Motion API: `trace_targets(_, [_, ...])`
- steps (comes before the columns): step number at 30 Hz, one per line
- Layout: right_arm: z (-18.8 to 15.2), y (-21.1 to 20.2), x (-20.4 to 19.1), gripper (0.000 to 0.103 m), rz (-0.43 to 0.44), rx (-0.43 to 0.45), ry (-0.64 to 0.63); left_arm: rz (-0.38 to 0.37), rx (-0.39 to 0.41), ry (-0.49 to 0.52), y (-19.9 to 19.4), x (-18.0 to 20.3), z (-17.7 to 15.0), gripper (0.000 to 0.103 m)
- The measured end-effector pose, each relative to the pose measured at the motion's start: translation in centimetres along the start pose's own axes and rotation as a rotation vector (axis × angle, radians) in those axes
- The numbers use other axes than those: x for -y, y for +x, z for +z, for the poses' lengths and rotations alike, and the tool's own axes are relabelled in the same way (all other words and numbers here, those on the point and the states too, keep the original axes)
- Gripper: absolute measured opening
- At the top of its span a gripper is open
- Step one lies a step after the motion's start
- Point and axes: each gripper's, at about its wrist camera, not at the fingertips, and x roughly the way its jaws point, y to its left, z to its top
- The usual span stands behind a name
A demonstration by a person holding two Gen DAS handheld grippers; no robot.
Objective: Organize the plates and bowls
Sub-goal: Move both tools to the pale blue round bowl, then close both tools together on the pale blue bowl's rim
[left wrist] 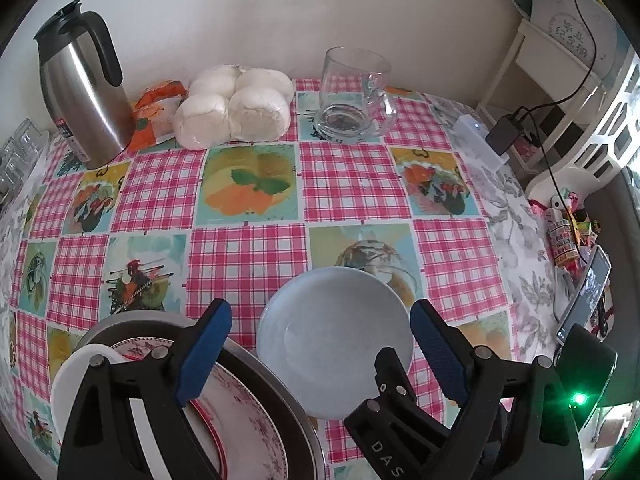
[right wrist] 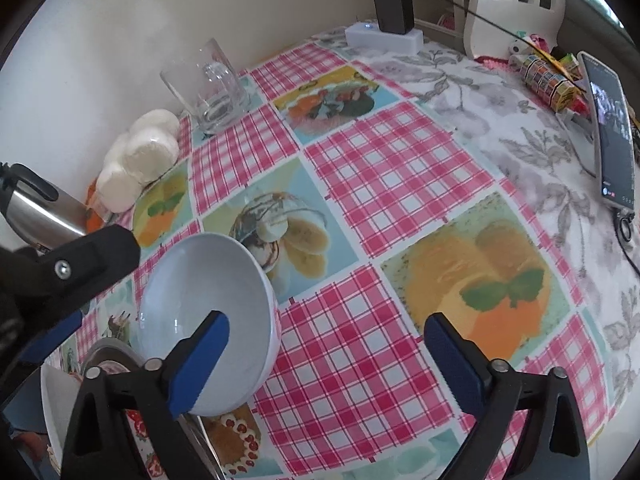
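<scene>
Left wrist view: the tabletop (left wrist: 248, 248) carries a glossy pink-checked cloth with fruit panels and meets a cream wall. The smooth pale-blue round ceramic bowl (left wrist: 334, 344) stands upright on it. Behind the bowl, at the wall: a brushed-steel jug with black handle (left wrist: 82, 88), a bag of white buns (left wrist: 236, 106), a clear glass mug (left wrist: 354, 96). Left of the bowl, just beside it, a steel tray holds a red-patterned plate (left wrist: 244, 416) and a white dish (left wrist: 76, 384). The left hand-held gripper (left wrist: 320, 344) angles downward, blue pads spread either side of the bowl, not touching.

Right wrist view: the bowl (right wrist: 204, 300) leans tilted against the tray rim. The right hand-held gripper (right wrist: 326, 350) is spread, its left pad over the bowl's interior, gripping nothing. A phone (right wrist: 612, 136) lies far right of the bowl.
</scene>
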Motion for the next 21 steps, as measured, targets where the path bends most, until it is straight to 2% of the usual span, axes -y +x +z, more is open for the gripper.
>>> trace_targets(7, [-0.07,0.50,-0.35,0.082,-0.014,-0.013,-0.009,0.000,-0.008,-0.015,0.39,-0.52,-0.03,0.091])
trace_targets(9, [-0.11,0.58,-0.46,0.072,-0.008,-0.017,-0.010,0.003,-0.007,-0.017,0.40,-0.62,-0.01,0.091])
trace_targets(11, [-0.17,0.67,-0.59,0.068,0.008,-0.021,-0.013,0.004,-0.006,-0.017,0.37,-0.65,0.02,0.091])
trace_targets(15, [-0.28,0.73,-0.62,0.047,0.037,-0.030,-0.015,0.002,-0.008,-0.017,0.41,-0.70,0.06,0.091])
trace_targets(21, [-0.46,0.76,-0.84,0.035,0.079,-0.038,-0.021,0.005,-0.006,-0.018,0.38,-0.74,0.02,0.091])
